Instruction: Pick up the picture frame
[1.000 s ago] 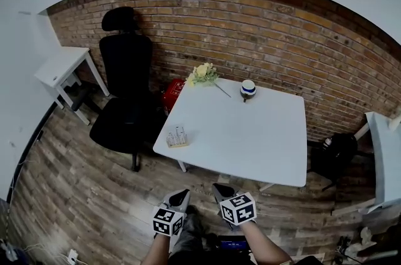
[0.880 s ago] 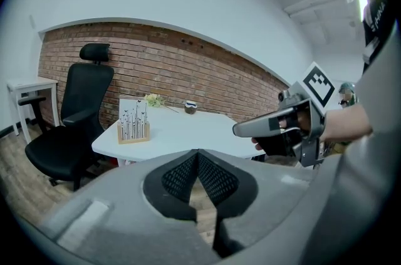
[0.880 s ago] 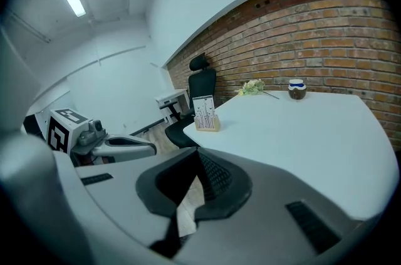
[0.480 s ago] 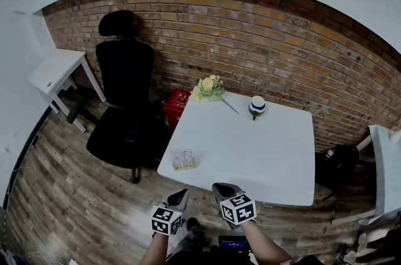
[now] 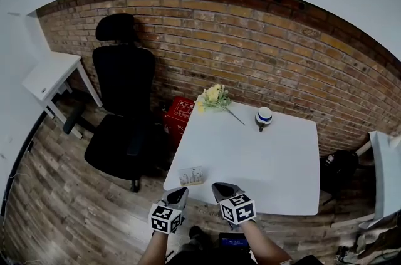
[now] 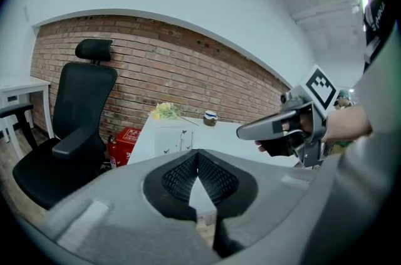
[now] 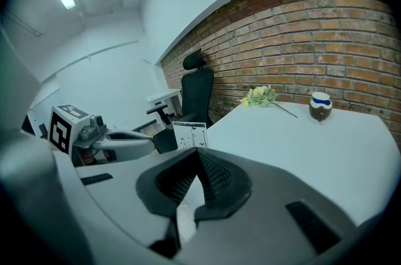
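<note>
Closer now to the white square table [image 5: 269, 157], left gripper [image 5: 178, 196] and right gripper [image 5: 223, 190] hover with jaws closed, empty; the small white picture frame [image 5: 192, 176] stands near its corner.

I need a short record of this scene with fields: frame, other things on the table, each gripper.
picture frame: upright, near left corner of the white table
also on table: flowers and cup, far side
left gripper: shut, empty, apart from the frame
right gripper: shut, empty, apart from the frame
beside table: black office chair
</note>
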{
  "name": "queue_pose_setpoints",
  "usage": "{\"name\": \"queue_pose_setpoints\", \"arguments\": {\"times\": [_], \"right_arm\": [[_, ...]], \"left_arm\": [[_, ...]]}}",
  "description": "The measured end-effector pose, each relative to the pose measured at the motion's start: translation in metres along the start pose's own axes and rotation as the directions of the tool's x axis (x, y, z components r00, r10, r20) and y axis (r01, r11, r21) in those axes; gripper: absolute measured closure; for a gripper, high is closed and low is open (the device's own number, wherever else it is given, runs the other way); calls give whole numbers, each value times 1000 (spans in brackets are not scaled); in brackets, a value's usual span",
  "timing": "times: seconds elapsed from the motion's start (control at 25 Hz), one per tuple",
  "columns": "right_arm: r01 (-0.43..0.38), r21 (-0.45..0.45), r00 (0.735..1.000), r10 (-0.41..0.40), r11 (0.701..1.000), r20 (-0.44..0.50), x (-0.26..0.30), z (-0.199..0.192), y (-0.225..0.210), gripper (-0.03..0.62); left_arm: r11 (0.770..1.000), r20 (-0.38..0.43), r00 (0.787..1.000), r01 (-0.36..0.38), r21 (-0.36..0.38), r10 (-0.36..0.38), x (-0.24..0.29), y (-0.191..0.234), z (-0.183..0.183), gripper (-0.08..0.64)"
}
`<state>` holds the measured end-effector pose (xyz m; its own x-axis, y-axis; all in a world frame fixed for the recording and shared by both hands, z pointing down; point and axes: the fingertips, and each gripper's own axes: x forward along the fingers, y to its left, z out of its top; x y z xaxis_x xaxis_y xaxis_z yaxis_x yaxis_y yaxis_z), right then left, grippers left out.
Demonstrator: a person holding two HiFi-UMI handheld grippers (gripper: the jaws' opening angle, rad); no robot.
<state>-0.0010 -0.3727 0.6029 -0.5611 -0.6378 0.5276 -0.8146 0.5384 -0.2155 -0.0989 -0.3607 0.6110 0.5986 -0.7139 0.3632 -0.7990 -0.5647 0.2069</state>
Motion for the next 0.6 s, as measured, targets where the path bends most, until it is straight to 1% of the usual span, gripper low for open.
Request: {"name": "queue_pose_setpoints", "arguments": {"times": [0.16, 0.32, 0.6], "right_arm": [[-5, -1, 1000, 5, 1000, -6, 12, 8, -2, 584], [-26, -13, 1000, 26, 1000, 0, 22, 19, -6, 584], [-73, -43, 997, 73, 996, 10, 32, 38, -11, 584]], "left_arm": [[1000, -3, 1000, -5, -2, 5, 6, 12, 4, 549], [999, -10, 999, -33, -3, 33, 11, 23, 9, 549], [996, 26, 995, -93, -8, 94, 15, 33, 26, 549]]}}
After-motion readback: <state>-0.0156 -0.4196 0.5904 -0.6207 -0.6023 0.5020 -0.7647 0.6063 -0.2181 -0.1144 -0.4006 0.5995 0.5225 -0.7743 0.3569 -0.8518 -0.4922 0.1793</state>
